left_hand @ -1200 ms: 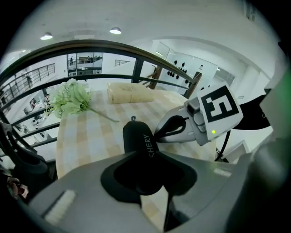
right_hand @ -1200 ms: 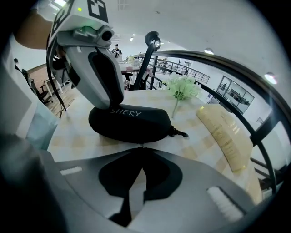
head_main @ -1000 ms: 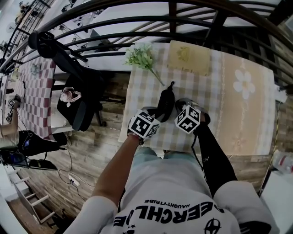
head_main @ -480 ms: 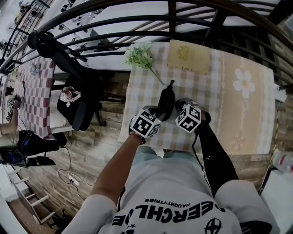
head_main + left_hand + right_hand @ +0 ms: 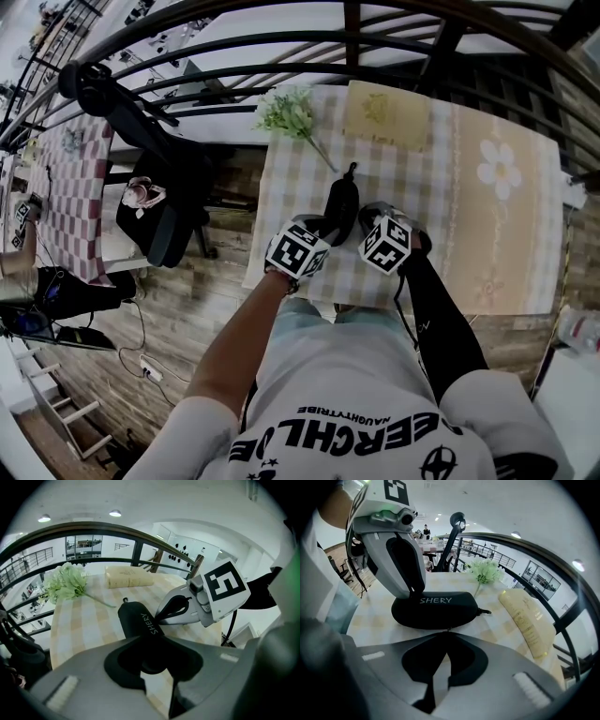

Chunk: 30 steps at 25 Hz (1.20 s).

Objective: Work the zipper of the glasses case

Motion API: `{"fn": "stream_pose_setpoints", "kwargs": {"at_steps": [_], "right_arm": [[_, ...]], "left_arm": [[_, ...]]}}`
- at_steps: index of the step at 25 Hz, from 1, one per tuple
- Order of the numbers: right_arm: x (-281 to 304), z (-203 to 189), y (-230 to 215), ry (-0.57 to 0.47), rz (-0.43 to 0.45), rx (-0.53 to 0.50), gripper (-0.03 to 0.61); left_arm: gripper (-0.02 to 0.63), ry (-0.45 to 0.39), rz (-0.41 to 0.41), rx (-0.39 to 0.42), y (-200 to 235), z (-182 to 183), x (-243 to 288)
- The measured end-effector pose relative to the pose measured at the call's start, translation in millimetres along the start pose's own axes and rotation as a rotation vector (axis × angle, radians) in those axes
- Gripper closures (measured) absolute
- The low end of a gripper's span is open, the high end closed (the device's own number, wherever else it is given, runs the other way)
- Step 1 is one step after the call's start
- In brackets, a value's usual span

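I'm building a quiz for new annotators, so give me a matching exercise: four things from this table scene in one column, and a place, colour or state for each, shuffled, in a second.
Things
1. glasses case
2. flower bunch
3. cream book
4. right claw

Descriptions
A. shut, tips at the case's long side
B. at the far left corner of the checked cloth
C. black, with white lettering on it
D. lying flat at the far edge, right of the flowers

Pairs: 1-C, 2-B, 3-D, 4-A
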State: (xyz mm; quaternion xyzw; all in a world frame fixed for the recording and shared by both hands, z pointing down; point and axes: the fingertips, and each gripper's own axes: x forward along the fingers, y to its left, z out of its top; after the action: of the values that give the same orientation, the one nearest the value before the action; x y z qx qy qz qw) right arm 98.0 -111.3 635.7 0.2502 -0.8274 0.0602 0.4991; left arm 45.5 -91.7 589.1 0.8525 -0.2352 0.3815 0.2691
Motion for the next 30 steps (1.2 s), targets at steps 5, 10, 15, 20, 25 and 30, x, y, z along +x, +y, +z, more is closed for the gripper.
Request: {"fn": "stream_pose_setpoints", "kwargs": {"at_steps": [5, 10, 15, 20, 25, 30], "right_arm": [[0.5, -0.7, 4.2, -0.003, 0.004, -0.005, 0.548], [-0.5, -1.2, 9.2, -0.004, 0.011, -0.001, 0.548], [-0.8, -1.8, 11.8, -0.003, 0.011, -0.003, 0.548], [-0.1, -2.2, 15.0, -0.003, 0.014, -0.004, 0.548], [-1.5, -2.3, 21.4, -0.004, 0.029, -0.008, 0.548], [-1.5, -4.3, 32.1, -0.001, 0.047, -0.033, 0.548]], "left_arm": [[0.515, -0.005, 0.003, -0.002, 0.8, 0.3, 1.1], [0.515, -0.006, 0.007, -0.003, 1.1, 1.0, 1.0], [0.515, -0.011, 0.011, -0.007, 1.2, 1.1, 1.9], [0.515, -0.013, 0.014, -0.012, 2.6, 0.6, 2.7], [0.515, -0.017, 0.017, -0.011, 2.3, 1.9, 1.4], [0.515, -0.008, 0.023, -0.011, 1.0, 1.1, 1.6]]}}
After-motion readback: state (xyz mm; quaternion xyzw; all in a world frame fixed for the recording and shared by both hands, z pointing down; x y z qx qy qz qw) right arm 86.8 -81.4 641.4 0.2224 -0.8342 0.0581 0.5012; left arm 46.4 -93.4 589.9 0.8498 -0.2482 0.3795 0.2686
